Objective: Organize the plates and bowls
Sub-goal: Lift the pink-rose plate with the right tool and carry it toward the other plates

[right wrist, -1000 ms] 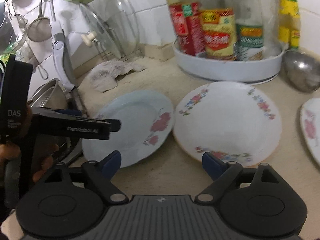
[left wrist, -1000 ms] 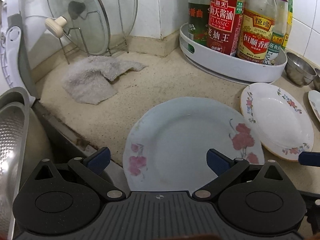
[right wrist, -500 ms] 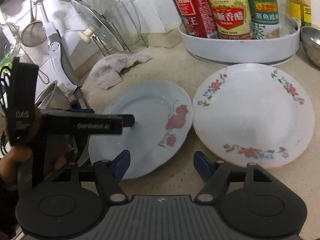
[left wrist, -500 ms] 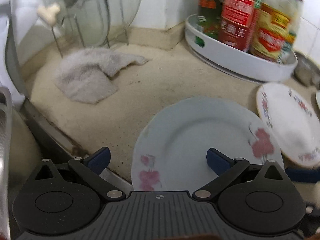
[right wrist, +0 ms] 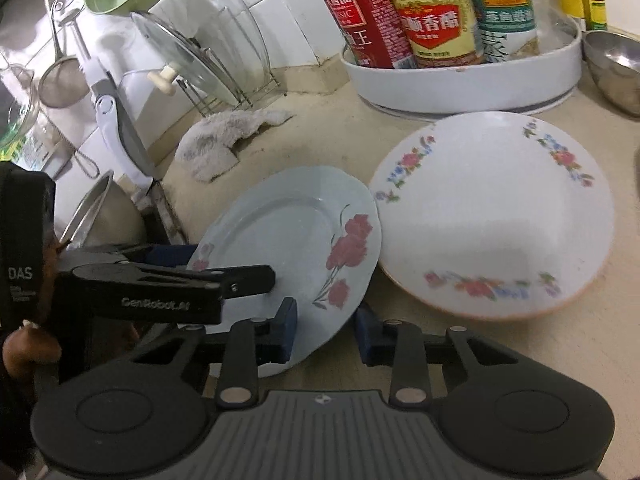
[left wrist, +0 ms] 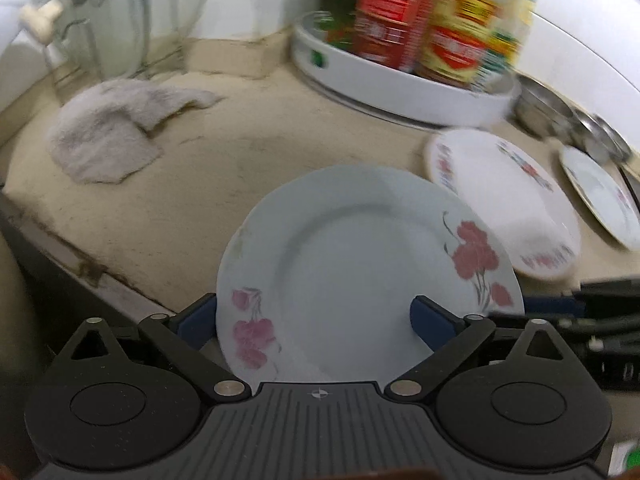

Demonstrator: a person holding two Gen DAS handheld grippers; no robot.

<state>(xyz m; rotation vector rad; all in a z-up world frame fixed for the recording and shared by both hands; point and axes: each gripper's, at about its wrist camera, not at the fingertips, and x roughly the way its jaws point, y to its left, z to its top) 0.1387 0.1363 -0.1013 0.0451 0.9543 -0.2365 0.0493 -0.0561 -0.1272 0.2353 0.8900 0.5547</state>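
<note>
A pale blue plate with red flowers point(left wrist: 360, 264) point(right wrist: 296, 240) is tilted, its near side raised off the counter. My left gripper point(left wrist: 316, 320) is open, its wide-spread fingers on either side of the plate's near part; it shows from the side in the right wrist view point(right wrist: 208, 276). My right gripper point(right wrist: 326, 330) is narrowed around the plate's near rim, fingers close on both sides; contact is unclear. A white plate with a floral rim point(right wrist: 492, 212) point(left wrist: 504, 200) lies flat to the right. A third plate point(left wrist: 604, 196) lies further right.
A white tray point(right wrist: 472, 80) of sauce bottles stands behind the plates. Steel bowls point(right wrist: 612, 64) point(left wrist: 540, 104) sit at the far right. A grey cloth point(right wrist: 224, 140) and a lid rack point(right wrist: 216, 60) are at the back left. The sink edge point(left wrist: 60, 256) is left.
The blue plate's near side has lifted and it now tilts. My right gripper moved left onto its rim and narrowed. My left gripper moved in along the plate.
</note>
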